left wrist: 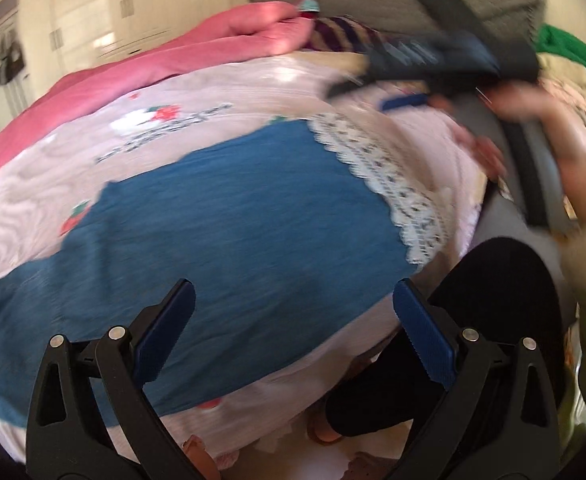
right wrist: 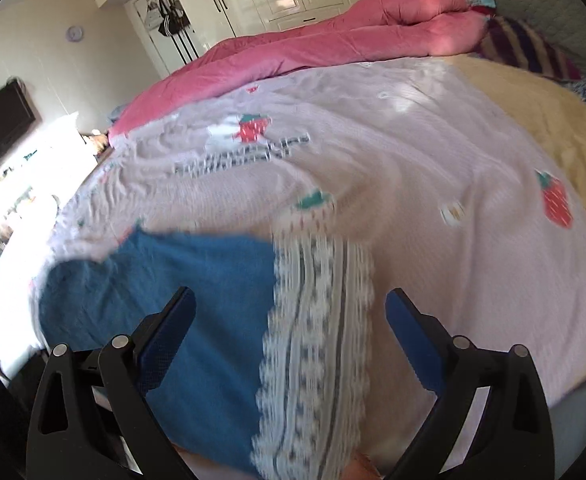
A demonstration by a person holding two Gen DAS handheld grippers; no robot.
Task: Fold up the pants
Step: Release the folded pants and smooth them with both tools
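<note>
While blue pants (left wrist: 233, 216) lie flat on bedspread (right wrist: 433, 152), left tongs (left wrist: 293, 320) and right tongs (right wrist: 289, 328) hover above, spread, empty.

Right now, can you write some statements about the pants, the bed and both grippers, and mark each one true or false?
1. The blue pants lie spread on the pink strawberry sheet. True.
2. The pants have a band of white lace trim at one end. True.
3. The left gripper is shut on the blue cloth. False: its jaws stand apart over the pants and pinch nothing.
4. The right gripper is open. True.
5. The rolled blanket at the far side of the bed is green. False: it is pink.
6. The pants hang from a wardrobe door. False: they lie on the bed.
</note>
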